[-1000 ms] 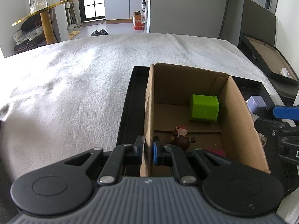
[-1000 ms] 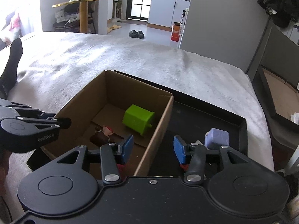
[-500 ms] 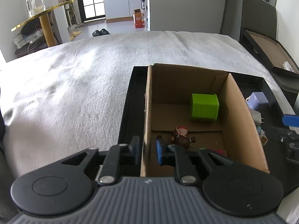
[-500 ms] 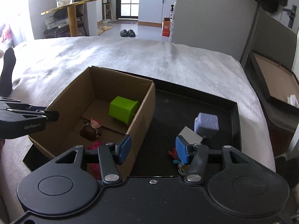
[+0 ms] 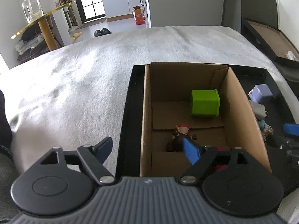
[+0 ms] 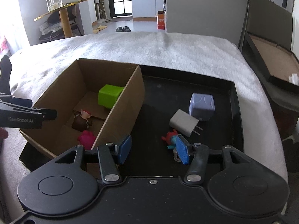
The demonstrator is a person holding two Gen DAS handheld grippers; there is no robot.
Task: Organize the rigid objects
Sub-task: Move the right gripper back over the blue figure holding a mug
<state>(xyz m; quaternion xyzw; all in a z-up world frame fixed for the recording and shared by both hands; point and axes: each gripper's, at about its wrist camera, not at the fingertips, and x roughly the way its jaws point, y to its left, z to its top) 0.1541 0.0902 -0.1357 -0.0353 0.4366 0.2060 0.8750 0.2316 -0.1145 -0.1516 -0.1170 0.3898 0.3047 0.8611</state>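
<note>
Left gripper (image 5: pixel 149 149): jaws just spread wide, astride the cardboard box (image 5: pixel 147 112) wall, gripping nothing.
Right gripper (image 6: pixel 153 149): jaws apart, empty.
Risk: box unsteadied; a nudge may shift it.

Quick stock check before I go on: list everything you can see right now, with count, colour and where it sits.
cardboard box: 1, brown, on left part of tray
tray: 1, black, on the blanket
blanket: 1, white-grey, under the tray
green cube: 1, inside box, far end
brown figurine: 1, red cap, inside box, middle
pink toy: 1, inside box, near end
lilac cube: 1, on tray, right of box
charger plug: 1, white, on tray beside lilac cube
red-and-teal toy: 1, on tray, nearest the right claw
left claw: black with blue pads, open astride the box's left wall, just been opening
right claw: open, empty, above tray
</note>
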